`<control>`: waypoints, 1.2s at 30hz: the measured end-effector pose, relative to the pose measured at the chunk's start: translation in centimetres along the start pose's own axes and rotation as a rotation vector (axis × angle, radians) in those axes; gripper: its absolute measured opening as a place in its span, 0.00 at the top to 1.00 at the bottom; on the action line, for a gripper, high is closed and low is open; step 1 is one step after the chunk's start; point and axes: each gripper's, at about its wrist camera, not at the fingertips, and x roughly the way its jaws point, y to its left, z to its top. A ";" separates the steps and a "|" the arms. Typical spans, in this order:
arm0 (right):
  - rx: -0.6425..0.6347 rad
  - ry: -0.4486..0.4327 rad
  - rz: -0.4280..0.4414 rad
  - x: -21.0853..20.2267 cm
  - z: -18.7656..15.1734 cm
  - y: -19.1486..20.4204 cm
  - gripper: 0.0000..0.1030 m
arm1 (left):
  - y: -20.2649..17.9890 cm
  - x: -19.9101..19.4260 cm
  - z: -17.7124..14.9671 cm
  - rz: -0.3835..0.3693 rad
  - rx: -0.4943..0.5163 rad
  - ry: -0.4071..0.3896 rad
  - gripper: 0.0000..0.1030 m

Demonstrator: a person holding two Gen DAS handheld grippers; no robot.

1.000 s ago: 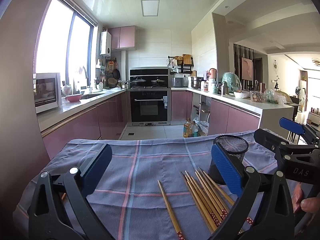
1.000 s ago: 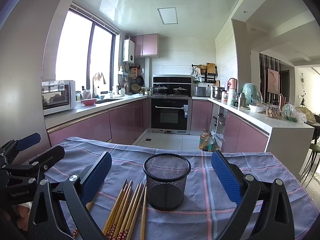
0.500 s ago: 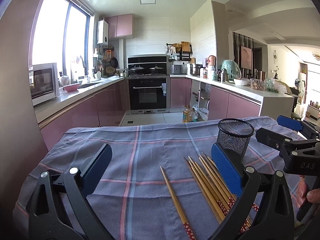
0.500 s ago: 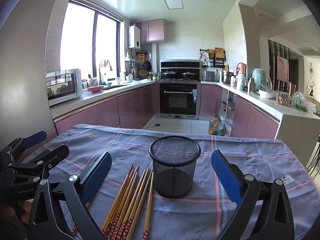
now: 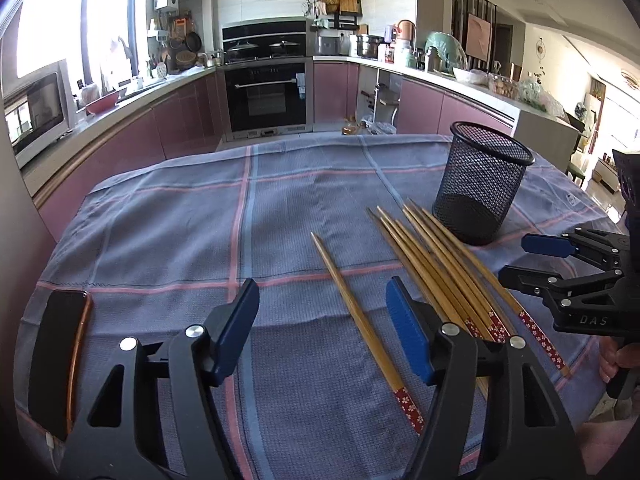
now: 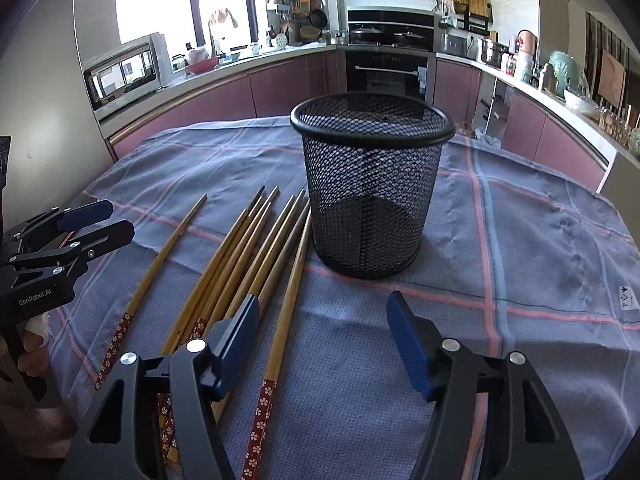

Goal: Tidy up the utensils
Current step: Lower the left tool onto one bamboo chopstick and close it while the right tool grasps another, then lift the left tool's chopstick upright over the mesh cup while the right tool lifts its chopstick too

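Note:
Several bamboo chopsticks [image 5: 440, 268] with red flowered ends lie in a loose bundle on the checked cloth, left of an upright, empty black mesh cup [image 5: 480, 188]. One chopstick [image 5: 352, 304] lies apart on the left. My left gripper [image 5: 322, 316] hovers over that lone stick with its jaws closing; the stick sits between them, untouched. My right gripper [image 6: 324, 320] points at the mesh cup [image 6: 368, 200], jaws closing, above the rightmost chopstick [image 6: 284, 320] of the bundle [image 6: 240, 256], gripping nothing. Each gripper also shows in the other's view: right gripper [image 5: 528, 260], left gripper [image 6: 108, 220].
A dark phone [image 5: 60, 352] lies near the cloth's [image 5: 160, 240] left front corner. A hand [image 5: 616, 360] holds the right gripper's handle. Bare cloth [image 6: 540, 248] stretches right of the cup. Pink kitchen cabinets and an oven stand beyond the table's far edge.
Both grippers have dropped toward the table and tipped downward, so the chopsticks and cup look larger. Both pairs of jaws have narrowed. The phone has come into the left view.

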 end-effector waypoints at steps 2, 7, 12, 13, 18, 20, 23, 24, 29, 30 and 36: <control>-0.001 0.025 0.014 0.6 -0.1 0.2 0.50 | -0.5 0.8 -0.1 -0.015 0.017 0.019 0.40; -0.029 0.056 0.005 1.5 0.3 0.9 0.54 | -1.4 2.5 -0.1 -0.036 0.042 0.081 0.53; -0.042 0.073 0.011 1.8 0.9 0.9 0.61 | -1.6 4.3 -0.2 -0.080 0.014 0.161 0.73; -0.038 0.076 0.016 1.9 1.0 0.8 0.63 | -1.5 4.9 -0.3 -0.090 0.003 0.177 0.77; -0.009 0.086 0.067 2.0 1.4 0.0 0.92 | -1.8 5.1 -0.3 -0.119 -0.019 0.176 0.86; 0.003 0.086 0.083 2.2 1.4 -0.3 0.94 | -1.9 5.2 -0.2 -0.122 -0.028 0.175 0.88; 0.014 0.074 0.102 2.0 1.4 -0.4 0.94 | -1.9 5.2 -0.1 -0.131 -0.051 0.175 0.90; 0.017 0.068 0.111 1.8 1.4 -0.4 0.94 | -1.9 5.1 0.0 -0.133 -0.055 0.175 0.91; 0.007 0.003 0.164 -0.3 1.5 -0.7 0.94 | -1.6 3.8 0.5 -0.164 -0.065 0.154 0.92; 0.005 -0.014 0.173 -0.9 1.6 -0.7 0.94 | -1.5 3.3 0.8 -0.173 -0.064 0.144 0.92; 0.022 -0.124 0.225 -4.2 2.9 -1.2 0.94 | -1.2 -0.6 3.1 -0.260 -0.061 0.056 0.92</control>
